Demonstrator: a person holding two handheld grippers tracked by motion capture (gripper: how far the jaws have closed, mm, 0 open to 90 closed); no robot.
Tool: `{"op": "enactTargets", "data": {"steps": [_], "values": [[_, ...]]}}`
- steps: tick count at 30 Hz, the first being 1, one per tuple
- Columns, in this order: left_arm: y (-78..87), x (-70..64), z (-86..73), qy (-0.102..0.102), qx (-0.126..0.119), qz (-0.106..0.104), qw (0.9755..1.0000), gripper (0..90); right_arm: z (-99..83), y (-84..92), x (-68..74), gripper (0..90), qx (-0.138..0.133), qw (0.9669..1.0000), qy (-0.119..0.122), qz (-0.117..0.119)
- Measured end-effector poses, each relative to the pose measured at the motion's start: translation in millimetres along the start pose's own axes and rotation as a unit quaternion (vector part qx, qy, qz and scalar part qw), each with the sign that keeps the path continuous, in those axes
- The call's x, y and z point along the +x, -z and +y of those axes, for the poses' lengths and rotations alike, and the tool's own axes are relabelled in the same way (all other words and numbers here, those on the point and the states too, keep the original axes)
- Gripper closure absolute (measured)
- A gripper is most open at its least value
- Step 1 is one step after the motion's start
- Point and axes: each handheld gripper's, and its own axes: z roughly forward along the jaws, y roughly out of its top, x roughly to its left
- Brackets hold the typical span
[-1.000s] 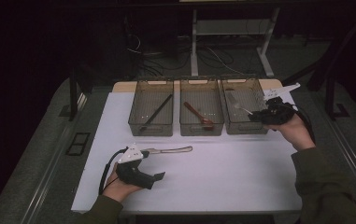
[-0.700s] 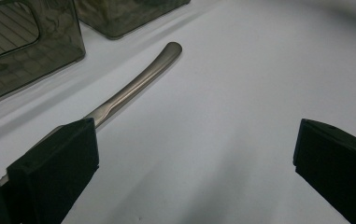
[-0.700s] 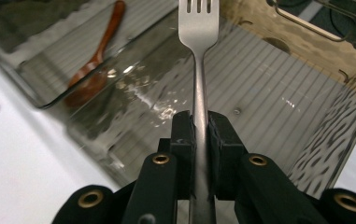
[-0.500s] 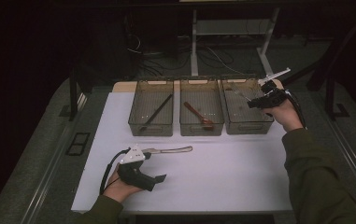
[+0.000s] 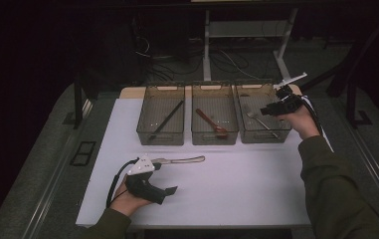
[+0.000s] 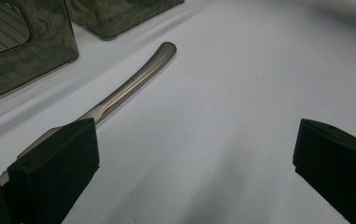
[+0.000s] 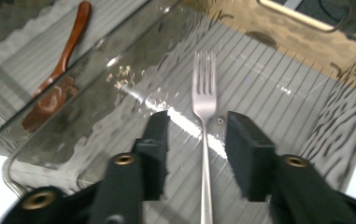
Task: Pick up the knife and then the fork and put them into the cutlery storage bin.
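While the right claw (image 5: 269, 110) hangs over the right-hand bin (image 5: 263, 135), its jaws have just been opening, and the right gripper view has the close-up: a steel fork (image 7: 204, 135) lies flat on the ribbed bin floor, tines pointing away, its handle running straight down the gap between the two black jaws, neither pad pressing on it. From the high view that same fork (image 5: 259, 119) is just a thin pale streak in the bin, so the gap either side of the handle can't be judged from up there. Off to the side in the right gripper view, through the clear wall, a brown wooden spoon (image 7: 59, 79) sits in the middle bin (image 5: 215, 135). Over to the left claw (image 5: 171, 190), low by the near edge of the white worktop (image 5: 246, 189), jaws standing wide apart with nothing between them. Its own view shows the butter knife (image 6: 129, 84) lying on the worktop, running behind the left-hand jaw; whether they touch I can't tell. From above, the knife (image 5: 182, 160) lies just in front of the bins, and the left bin (image 5: 161, 137) holds a dark stick (image 5: 167, 119)
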Motion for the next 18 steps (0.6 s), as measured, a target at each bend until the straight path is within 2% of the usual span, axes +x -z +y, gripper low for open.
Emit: {"op": "enactTargets", "data": {"steps": [2,7,11,15,18], "values": [[0.0,-0.2,0.0,0.001,-0.001,0.000,1.0000,0.0,-0.5,3.4,1.5,48.9,-0.010,0.9999,0.000,-0.001],[-0.1,-0.4,0.0,0.000,-0.001,0.000,1.0000,0.0,-5.8,14.4,7.6,40.8,-0.034,0.9993,0.001,0.013],[0.0,-0.8,0.2,-0.003,-0.001,0.001,1.0000,0.0,-14.1,24.5,15.6,36.7,-0.048,0.9985,0.003,0.027],[-0.4,-1.2,0.5,-0.006,0.002,0.002,1.0000,0.0,-26.1,33.8,25.8,33.3,-0.065,0.9975,0.012,0.025],[-0.1,-1.3,0.5,-0.006,0.002,0.003,1.0000,0.0,-36.7,40.7,33.7,31.6,-0.079,0.9961,0.015,0.035]]}}
